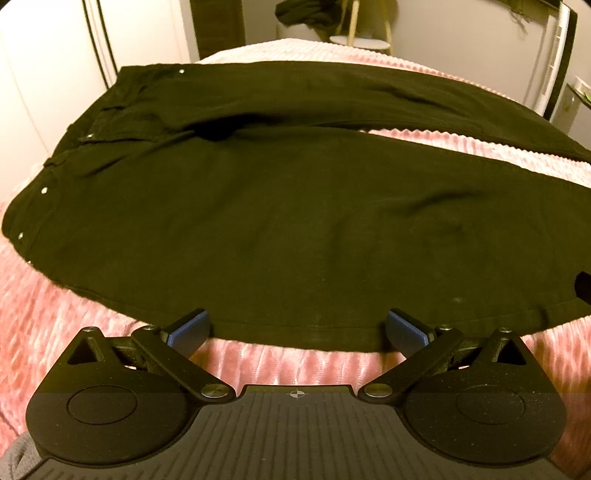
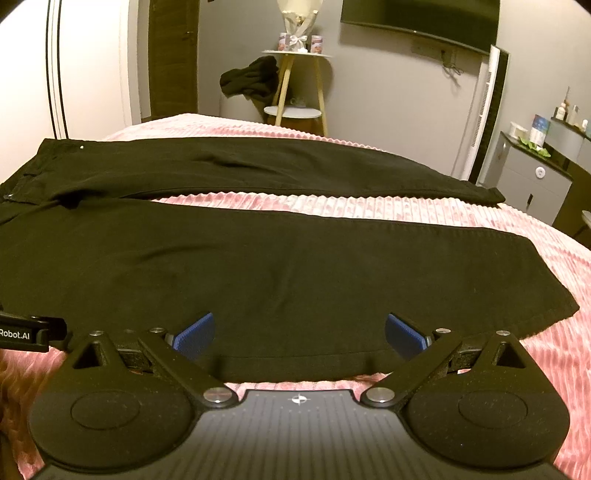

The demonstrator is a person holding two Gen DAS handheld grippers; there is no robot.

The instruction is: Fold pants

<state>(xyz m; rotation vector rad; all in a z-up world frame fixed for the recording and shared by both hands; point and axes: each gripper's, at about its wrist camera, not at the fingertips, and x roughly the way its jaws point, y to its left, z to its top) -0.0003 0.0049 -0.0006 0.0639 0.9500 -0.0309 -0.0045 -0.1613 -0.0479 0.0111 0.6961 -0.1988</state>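
Note:
Black pants [image 1: 280, 221] lie flat on a pink ribbed bedspread [image 1: 288, 362], waistband to the left, both legs running right with a gap of bedspread between them. My left gripper [image 1: 295, 328] is open, its blue pads at the near edge of the near leg, close to the hip end. My right gripper [image 2: 299, 332] is open over the near edge of the same leg [image 2: 280, 280], further toward the hem at the right. Neither holds cloth. Part of the left gripper [image 2: 22, 334] shows at the left edge of the right wrist view.
The bedspread [image 2: 480, 369] covers the bed, which ends at the far side. Beyond stand a small round side table [image 2: 295, 107] with a dark garment [image 2: 251, 79] hanging by it, a wall TV [image 2: 421, 18], and a cabinet [image 2: 535, 173] at the right.

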